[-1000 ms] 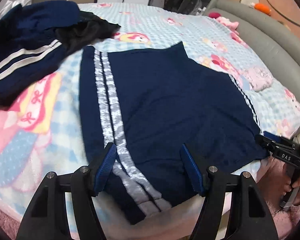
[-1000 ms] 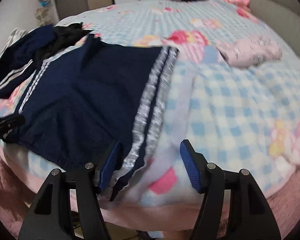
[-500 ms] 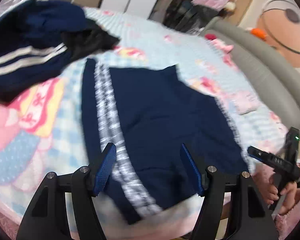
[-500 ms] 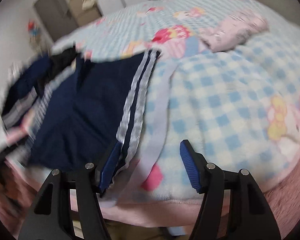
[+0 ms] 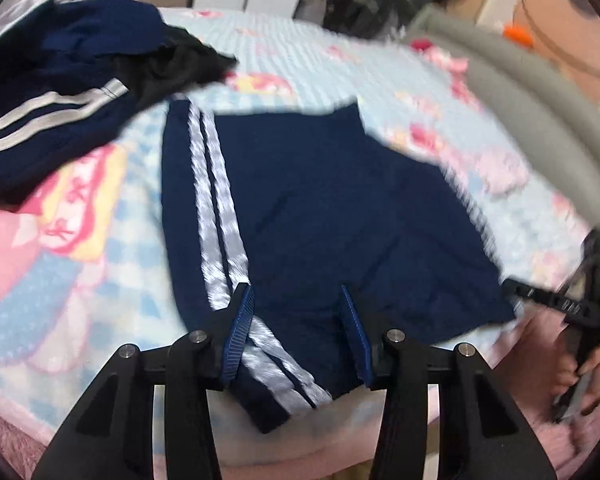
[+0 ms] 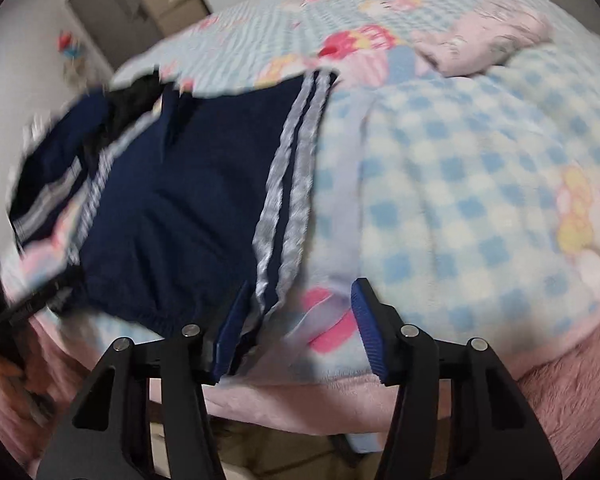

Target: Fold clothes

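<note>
Navy shorts (image 5: 320, 208) with two white side stripes lie flat on the blue-checked blanket (image 5: 100, 264), waistband toward the near bed edge. My left gripper (image 5: 296, 312) hovers over the waistband by the left stripe. Its jaws are closing, the cloth lies between them, and the pads are not pressing on it. The shorts (image 6: 188, 184) fill the left half of the right wrist view. My right gripper (image 6: 300, 304) stands over their right striped edge, jaws closing, with the stripe's lower end between the fingers and unpinched. A hand holds that right gripper (image 5: 548, 304) at the shorts' right corner.
A heap of navy striped clothes (image 5: 52, 92) and a black garment (image 5: 172, 68) lies at the far left of the bed. A folded pink garment (image 6: 488, 40) rests at the far right. A grey padded bed frame (image 5: 540, 92) borders the right side. The pink bed edge (image 6: 300, 404) is just below the grippers.
Both pairs of jaws have narrowed, the left more. The right view has rolled so the shorts now slant to the left. The left gripper stays over the waistband.
</note>
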Tool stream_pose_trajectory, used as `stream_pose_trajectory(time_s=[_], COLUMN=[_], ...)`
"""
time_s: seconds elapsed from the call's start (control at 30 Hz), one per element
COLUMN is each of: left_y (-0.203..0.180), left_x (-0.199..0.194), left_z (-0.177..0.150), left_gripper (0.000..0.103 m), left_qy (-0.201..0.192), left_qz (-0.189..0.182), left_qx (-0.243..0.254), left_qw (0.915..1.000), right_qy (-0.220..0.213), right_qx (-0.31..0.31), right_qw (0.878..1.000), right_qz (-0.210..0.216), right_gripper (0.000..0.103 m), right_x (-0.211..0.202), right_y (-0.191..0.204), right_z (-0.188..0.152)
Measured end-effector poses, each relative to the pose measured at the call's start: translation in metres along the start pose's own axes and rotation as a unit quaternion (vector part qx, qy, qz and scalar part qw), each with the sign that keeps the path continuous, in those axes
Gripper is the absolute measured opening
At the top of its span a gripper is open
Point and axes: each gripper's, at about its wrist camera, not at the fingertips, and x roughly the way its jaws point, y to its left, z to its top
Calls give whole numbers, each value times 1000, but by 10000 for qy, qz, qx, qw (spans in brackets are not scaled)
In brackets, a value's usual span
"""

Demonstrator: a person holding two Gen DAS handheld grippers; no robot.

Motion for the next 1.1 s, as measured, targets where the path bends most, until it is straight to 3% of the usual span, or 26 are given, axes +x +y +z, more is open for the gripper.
stream_pose_trajectory(time_s=[0.1,0.13,0.23,0.33,0.4,0.47,0.63,0.8,0.93,1.0,1.1], left_y=[0,-4,-23,-39,-44,-46,-26,-11,5,12,15], left_x=[-4,-2,10,32,36,34,25,11,3,1,5], left_z=[4,5,1,-10,-12,-11,-1,-3,-1,0,2], left_gripper=[47,47,47,47,47,48,49,49,49,49,49], left_qy=[-156,-143,93,497,536,488,330,217,48,11,91], left_qz=[-375,-450,-448,2,131,115,-124,-45,-414,-673,-1374], left_qx=[-122,-62,322,751,894,934,424,35,-383,-608,-895], left_qw=[9991,9989,9984,9959,9945,9944,9985,9997,9984,9959,9864], right_qy=[285,361,492,567,450,271,216,426,1090,1403,1251], right_qx=[251,263,27,-195,-144,-207,-727,-1468,-1688,-1542,-1279], right_qw=[9918,9899,9928,9958,9966,9958,9897,9747,9640,9631,9638], right_qz=[1221,1342,1093,690,680,850,1216,1633,1741,1704,1975], right_gripper=[53,52,44,25,16,14,13,13,17,31,34], right_x=[7,11,21,30,27,20,29,58,95,109,90], right_y=[-1,2,14,22,23,29,72,144,174,171,150], right_z=[2,1,-1,-1,5,13,51,67,39,23,17])
